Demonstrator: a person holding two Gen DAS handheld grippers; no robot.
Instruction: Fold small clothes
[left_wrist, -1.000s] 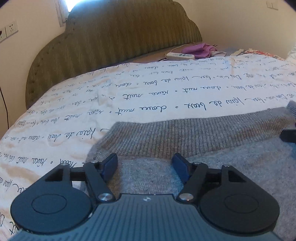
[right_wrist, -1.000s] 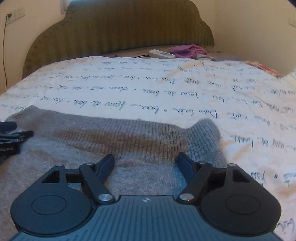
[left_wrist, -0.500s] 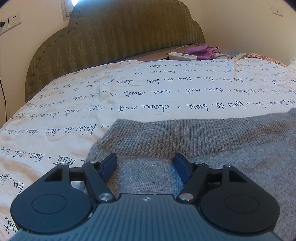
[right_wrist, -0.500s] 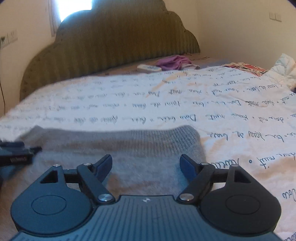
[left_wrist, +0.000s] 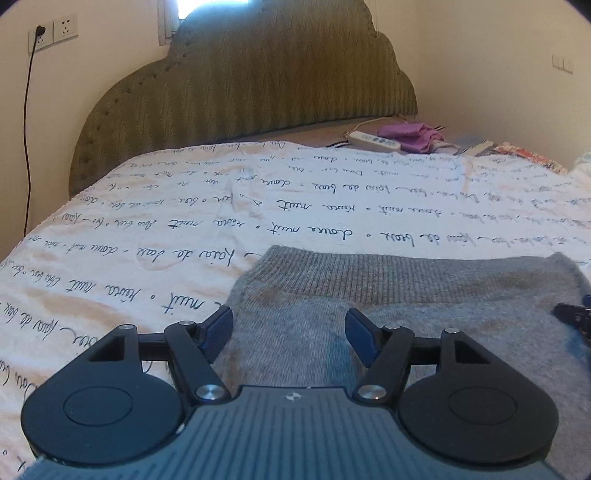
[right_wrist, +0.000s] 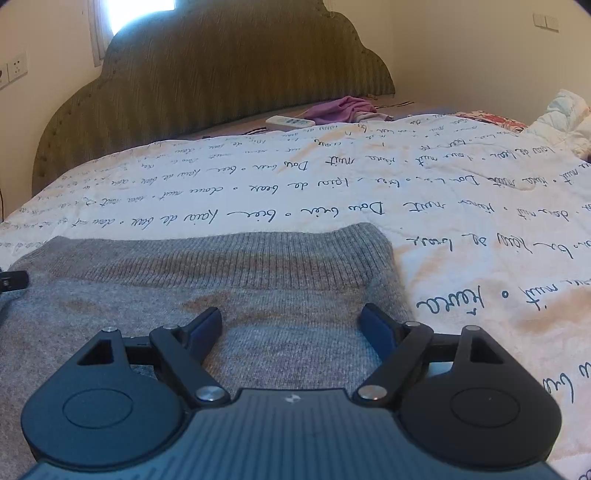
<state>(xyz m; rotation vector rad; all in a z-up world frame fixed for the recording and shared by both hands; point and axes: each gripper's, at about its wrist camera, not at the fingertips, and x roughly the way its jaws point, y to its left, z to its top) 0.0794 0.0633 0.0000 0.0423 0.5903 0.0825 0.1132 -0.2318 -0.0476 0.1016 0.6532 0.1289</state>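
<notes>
A grey knit garment (left_wrist: 406, 295) lies flat on the script-printed bedspread (left_wrist: 147, 258). The left hand-held gripper (left_wrist: 288, 332) is spread above it; the right hand-held gripper (right_wrist: 291, 328) is opening, pinching nothing. Far off: a power strip (left_wrist: 373, 140), purple cloth (left_wrist: 413, 134) and the headboard (left_wrist: 258, 85).

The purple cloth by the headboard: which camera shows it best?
The right wrist view: the purple cloth lies unblocked near the picture's middle. The left wrist view shows it too, but further right, partly merged with clutter beside it.

Home bedroom: bed (left_wrist: 110, 236) w/ script-print cover, padded scalloped headboard (left_wrist: 240, 85) vs cream walls, wall sockets (left_wrist: 53, 31) far left, power strip (left_wrist: 373, 140) & purple cloth (left_wrist: 410, 134) at far side.
</notes>
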